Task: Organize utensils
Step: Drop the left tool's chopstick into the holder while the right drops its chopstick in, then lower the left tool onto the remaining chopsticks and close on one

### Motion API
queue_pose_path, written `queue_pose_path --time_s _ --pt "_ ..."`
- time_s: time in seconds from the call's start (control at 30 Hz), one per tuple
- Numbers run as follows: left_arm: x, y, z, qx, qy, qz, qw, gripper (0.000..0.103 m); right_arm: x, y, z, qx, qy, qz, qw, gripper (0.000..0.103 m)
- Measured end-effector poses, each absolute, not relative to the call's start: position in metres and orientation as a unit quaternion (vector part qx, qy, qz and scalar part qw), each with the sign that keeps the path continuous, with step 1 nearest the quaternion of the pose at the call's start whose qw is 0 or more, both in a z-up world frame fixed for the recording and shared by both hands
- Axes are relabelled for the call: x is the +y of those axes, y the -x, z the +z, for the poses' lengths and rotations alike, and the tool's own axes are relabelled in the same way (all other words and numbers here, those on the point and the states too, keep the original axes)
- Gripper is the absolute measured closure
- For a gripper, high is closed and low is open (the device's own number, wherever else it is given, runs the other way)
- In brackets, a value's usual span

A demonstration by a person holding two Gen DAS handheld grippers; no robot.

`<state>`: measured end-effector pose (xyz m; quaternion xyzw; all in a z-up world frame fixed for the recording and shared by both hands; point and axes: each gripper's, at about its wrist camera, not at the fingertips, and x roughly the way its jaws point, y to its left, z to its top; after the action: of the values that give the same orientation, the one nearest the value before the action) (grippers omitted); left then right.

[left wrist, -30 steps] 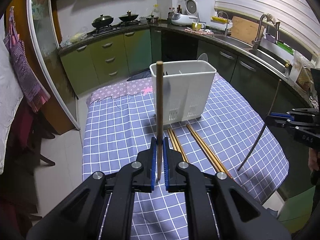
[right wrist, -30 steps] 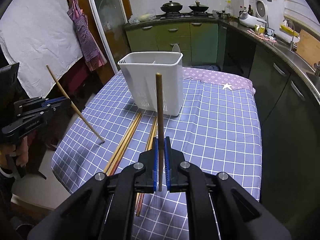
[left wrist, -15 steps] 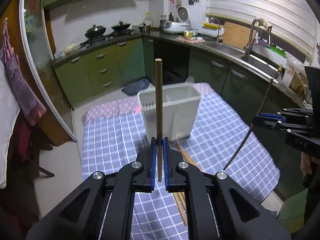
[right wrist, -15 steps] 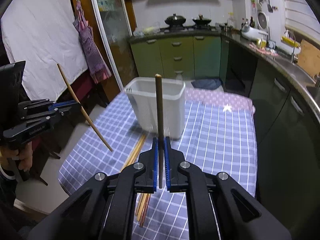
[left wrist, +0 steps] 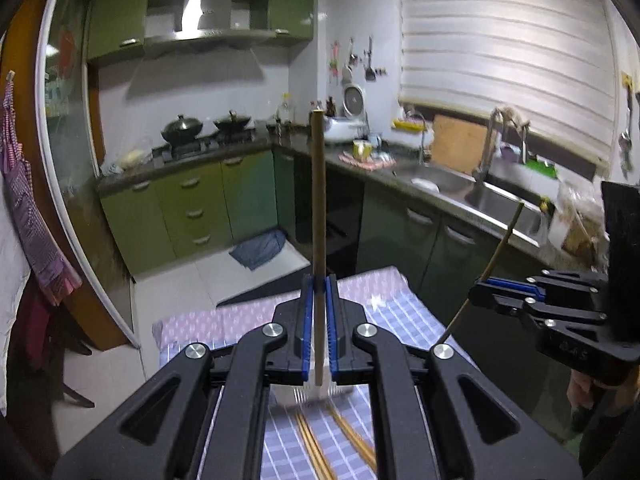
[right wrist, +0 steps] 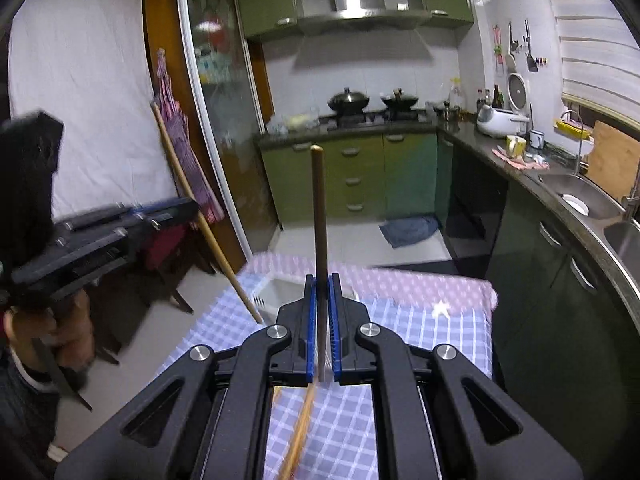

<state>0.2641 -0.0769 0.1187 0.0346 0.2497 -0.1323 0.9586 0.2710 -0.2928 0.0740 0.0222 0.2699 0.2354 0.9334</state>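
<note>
Only one marking shows in either view, and it is barely legible. In the left wrist view, embossed characters sit on the black body of the right gripper [left wrist: 478,294], on its lower arm well back from the fingertips; they look like "DAS", though the first letter is uncertain in the blur. The red decoration on the glass sliding door [right wrist: 224,128] is too smeared to read as a character. The rice cooker [right wrist: 500,120] on the counter, the bottles beside it and the cup near them carry no print that can be made out at this sharpness.
</note>
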Motion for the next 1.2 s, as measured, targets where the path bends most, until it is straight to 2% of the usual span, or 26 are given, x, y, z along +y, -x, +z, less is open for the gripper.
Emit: queue_pose_path --time_s 0.27,0.5,0.57,0.67,0.73,0.77,0.93,1.2 --pt "-0.073 -0.308 0.094 0.244 -0.021 -0.094 0.965 0.097 -0.276 -0.33 0.092 0.25 -0.033 0.211 0.944 0.096" --pt "-0.064 -0.329 0.051 0.288 -0.012 -0.084 0.954 0.096 -0.262 -0.378 0.042 0.307 -0.037 0.202 0.929 0.096" --pt "-0.063 -0.327 0.042 0.294 -0.016 -0.082 0.952 0.093 -0.258 -0.382 0.027 0.322 -0.032 0.2 0.925 0.096" --pt "-0.062 -0.326 0.035 0.301 -0.016 -0.084 0.95 0.087 -0.256 -0.382 0.011 0.332 -0.027 0.201 0.921 0.096" --pt "-0.063 -0.32 0.034 0.302 -0.014 -0.082 0.95 0.075 -0.253 -0.379 0.001 0.336 -0.024 0.203 0.919 0.096" --pt "-0.062 -0.318 0.034 0.302 -0.013 -0.083 0.95 0.074 -0.252 -0.377 -0.004 0.339 -0.022 0.204 0.918 0.096" --pt "-0.058 -0.296 0.042 0.295 -0.013 -0.086 0.952 0.074 -0.247 -0.375 -0.01 0.339 -0.013 0.203 0.919 0.092" --pt "-0.05 -0.264 0.046 0.327 -0.015 -0.09 0.94 0.071 -0.262 -0.321 0.023 0.295 -0.006 0.215 0.931 0.092"
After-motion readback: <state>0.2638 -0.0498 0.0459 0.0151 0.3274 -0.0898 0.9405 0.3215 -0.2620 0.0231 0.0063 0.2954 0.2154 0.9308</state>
